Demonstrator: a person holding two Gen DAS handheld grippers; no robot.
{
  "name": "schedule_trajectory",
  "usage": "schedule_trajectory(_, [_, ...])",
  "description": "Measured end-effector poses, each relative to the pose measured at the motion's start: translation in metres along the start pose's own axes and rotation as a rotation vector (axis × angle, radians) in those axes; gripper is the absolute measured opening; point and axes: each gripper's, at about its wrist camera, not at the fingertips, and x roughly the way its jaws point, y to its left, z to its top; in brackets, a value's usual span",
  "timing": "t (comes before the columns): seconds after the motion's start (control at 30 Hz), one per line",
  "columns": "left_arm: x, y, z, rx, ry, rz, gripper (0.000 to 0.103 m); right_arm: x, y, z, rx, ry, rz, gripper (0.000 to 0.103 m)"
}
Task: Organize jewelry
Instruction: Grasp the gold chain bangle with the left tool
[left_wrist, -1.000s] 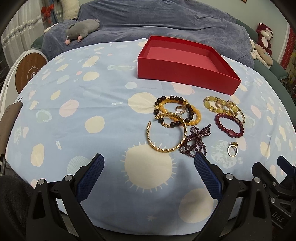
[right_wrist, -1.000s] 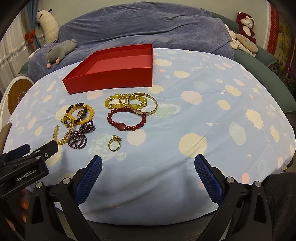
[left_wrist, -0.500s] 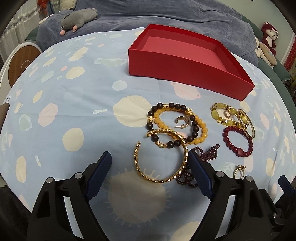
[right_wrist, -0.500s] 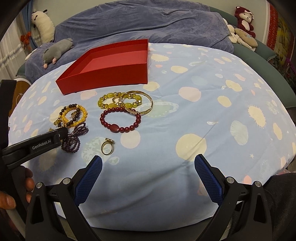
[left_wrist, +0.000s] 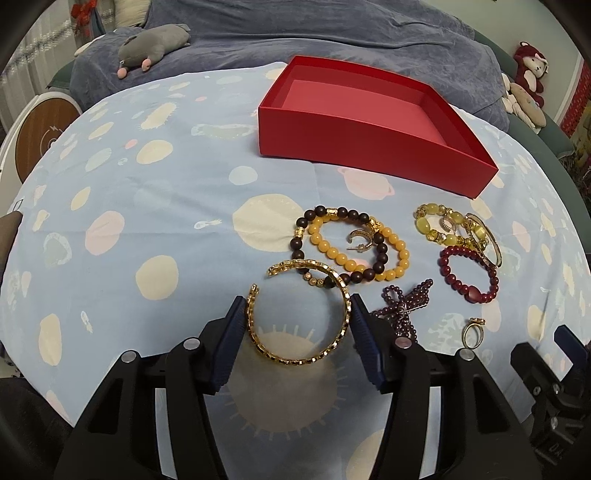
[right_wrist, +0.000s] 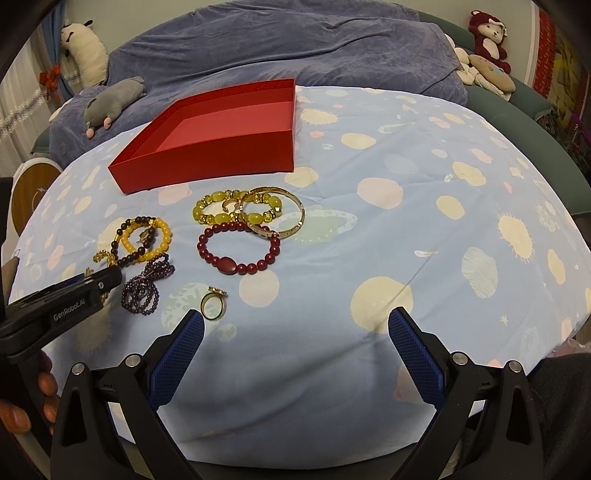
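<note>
**Q:** So how far along is the jewelry sorting? Anything put away yet?

**A:** Pretty much nothing, going by both views. Going left to right in the left wrist view: the left gripper (left_wrist: 299, 325) sits low in the centre of the frame, and its jaws have just been closing around the open gold cuff bracelet (left_wrist: 306, 317). The blue pads (left_wrist: 236, 332) look to be right at the cuff's two sides, touching or very nearly, so it reads as a grab just landing, with the cuff on the cloth and not lifted yet. Just above it are the dark bead bracelet (left_wrist: 334, 251) and the orange bead bracelet (left_wrist: 358, 247), overlapping, with a small earring (left_wrist: 359, 240) inside them. Right of the cuff is the tangled purple bead strand (left_wrist: 402, 306), then the red bead bracelet (left_wrist: 469, 275) and the yellow-green bracelet (left_wrist: 439, 229), and a gold ring (left_wrist: 472, 331) at lower right.

**Q:** And the box?

**A:** The red box (left_wrist: 354, 140) is in the upper middle of that frame, and it looks empty. Every piece is on the spotted blue cloth (left_wrist: 129, 221) in front of it.

**Q:** What's the other one doing?

**A:** The right gripper (right_wrist: 295, 343) hangs at the bottom of its own view with its jaws spread wide and nothing between them. So all the pieces are left to do.
</note>
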Motion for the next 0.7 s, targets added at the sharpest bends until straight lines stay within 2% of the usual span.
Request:
schedule_trajectory(0.23, [-0.005, 0.001, -0.002, 0.01, 0.003, 0.02, 0.054, 0.028, 0.002, 0.041, -0.003, 0.012, 0.021, 0.096])
schedule_trajectory(0.4, [-0.006, 0.002, 0.002, 0.012, 0.005, 0.02, 0.054, 0.05, 0.004, 0.059, 0.004, 0.034, 0.037, 0.091])
schedule_trajectory(0.57, [-0.003, 0.0, 0.006, 0.014, 0.013, 0.02, 0.054, 0.068, 0.007, 0.066, -0.002, 0.071, 0.058, 0.074])
schedule_trajectory(0.7, [-0.001, 0.0, 0.009, 0.003, 0.02, 0.008, 0.054, 0.075, 0.008, 0.065, -0.003, 0.076, 0.064, 0.069])
